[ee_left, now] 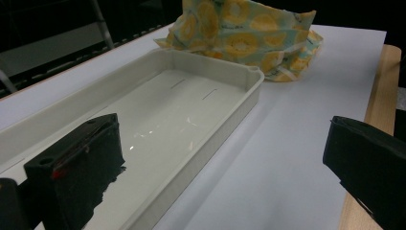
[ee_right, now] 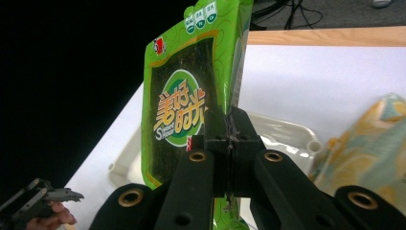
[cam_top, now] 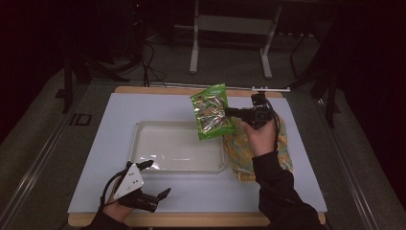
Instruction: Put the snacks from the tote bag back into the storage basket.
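1. My right gripper [cam_top: 238, 113] holds a green snack bag [cam_top: 212, 112]; its jaws are pressed together on the bag's edge.
2. In the right gripper view, the green snack bag [ee_right: 191, 91] stands upright in front of the jaws, with its printed face toward the camera.
3. The bag hangs in the air above the right end of the white tray [cam_top: 143, 153].
4. A yellow patterned bag [cam_top: 239, 153] lies on the white mat [cam_top: 119, 110], just beside the tray's right side, under my right hand [cam_top: 261, 136].
5. My left gripper [cam_top: 155, 179] is low near the front edge of the table, close to the tray's front left corner; its jaws stand wide apart and hold nothing.
6. The tray is empty inside.
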Available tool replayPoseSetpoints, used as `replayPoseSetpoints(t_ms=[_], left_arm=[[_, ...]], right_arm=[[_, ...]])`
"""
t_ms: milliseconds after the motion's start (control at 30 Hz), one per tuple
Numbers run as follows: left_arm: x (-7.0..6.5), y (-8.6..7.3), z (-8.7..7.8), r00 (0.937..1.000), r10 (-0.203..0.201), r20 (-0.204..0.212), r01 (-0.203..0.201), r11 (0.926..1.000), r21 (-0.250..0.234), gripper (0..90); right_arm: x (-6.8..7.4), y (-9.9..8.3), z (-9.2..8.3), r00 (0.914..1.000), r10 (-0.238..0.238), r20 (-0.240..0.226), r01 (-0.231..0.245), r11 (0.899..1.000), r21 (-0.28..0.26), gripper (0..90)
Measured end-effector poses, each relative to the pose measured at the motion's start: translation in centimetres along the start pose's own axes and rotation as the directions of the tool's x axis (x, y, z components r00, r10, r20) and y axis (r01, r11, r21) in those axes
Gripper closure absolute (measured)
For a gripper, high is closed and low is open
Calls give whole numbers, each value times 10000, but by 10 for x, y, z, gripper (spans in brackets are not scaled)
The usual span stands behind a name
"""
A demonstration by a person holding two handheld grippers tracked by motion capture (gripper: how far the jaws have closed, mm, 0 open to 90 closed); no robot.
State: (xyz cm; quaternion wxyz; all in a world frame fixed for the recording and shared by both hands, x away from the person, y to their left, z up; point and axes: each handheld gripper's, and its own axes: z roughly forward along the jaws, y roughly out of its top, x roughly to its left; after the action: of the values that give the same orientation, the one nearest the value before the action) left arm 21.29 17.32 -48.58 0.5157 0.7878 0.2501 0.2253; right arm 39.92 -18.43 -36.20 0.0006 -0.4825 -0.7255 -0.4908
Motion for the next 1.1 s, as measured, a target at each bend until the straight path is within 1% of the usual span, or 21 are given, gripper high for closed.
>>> replayPoseSetpoints(t_ms=[67, 233, 333, 367, 400, 500, 533, 567, 700, 733, 800, 833, 900, 1000, 1033, 1067, 1100], left_arm=[[0, 0, 0, 10000, -4, -8, 4, 10000, -29, 4], [0, 0, 0, 10000, -3, 8, 3, 10000, -22, 4], [0, 0, 0, 10000, 15, 14, -15, 10000, -31, 4], [0, 0, 0, 10000, 17, 2, -17, 10000, -32, 4], [0, 0, 0, 10000, 19, 9, -19, 10000, -39, 4], [0, 0, 0, 10000, 20, 20, -20, 10000, -27, 4], [0, 0, 0, 10000, 20, 20, -20, 10000, -27, 4], [0, 0, 0, 10000, 24, 33, -24, 10000, -32, 4], [0, 0, 0, 10000, 61, 55, -61, 10000, -17, 4], [0, 0, -1, 10000, 50, 40, -50, 10000, -11, 4], [0, 0, 0, 10000, 30, 45, -30, 10000, -35, 4], [0, 0, 0, 10000, 45, 45, -45, 10000, -18, 4], [0, 0, 0, 10000, 51, 60, -51, 10000, -17, 4], [0, 0, 0, 10000, 37, 47, -37, 10000, -15, 4], [0, 0, 0, 10000, 37, 47, -37, 10000, -15, 4], [0, 0, 0, 10000, 39, 42, -39, 10000, -15, 4], [0, 0, 1, 10000, 46, 46, -46, 10000, -5, 4]], right_arm=[[3, -2, 4, 10000, 3, -2, -3, 10000, -7, 889], [6, -7, 12, 9999, 121, -121, -124, 9997, -223, 889], [8, -14, 23, 9987, 138, -482, -151, 9995, -281, 889], [8, -14, 23, 9987, 138, -482, -151, 9995, -281, 889], [9, -17, 27, 9987, 134, -486, -149, 9994, -305, 889], [9, -22, 31, 9978, 352, -565, -381, 9980, -514, 890], [9, -22, 31, 9978, 352, -565, -381, 9980, -514, 890], [8, -26, 34, 9969, 499, -606, -531, 9972, -520, 889], [5, -30, 39, 9961, 621, -625, -650, 9969, -444, 890], [2, -35, 41, 9944, 832, -648, -867, 9948, -527, 890], [1, -36, 41, 9938, 897, -654, -934, 9941, -554, 890], [-1, -40, 43, 9922, 1048, -680, -1087, 9926, -549, 890], [-4, -45, 45, 9914, 1147, -635, -1185, 9911, -609, 889], [-8, -54, 45, 9866, 1458, -738, -1514, 9855, -770, 889], [-8, -54, 45, 9866, 1458, -738, -1514, 9855, -770, 889], [-11, -61, 44, 9840, 1635, -715, -1697, 9811, -927, 889], [-12, -64, 44, 9834, 1693, -659, -1755, 9792, -1019, 889]])
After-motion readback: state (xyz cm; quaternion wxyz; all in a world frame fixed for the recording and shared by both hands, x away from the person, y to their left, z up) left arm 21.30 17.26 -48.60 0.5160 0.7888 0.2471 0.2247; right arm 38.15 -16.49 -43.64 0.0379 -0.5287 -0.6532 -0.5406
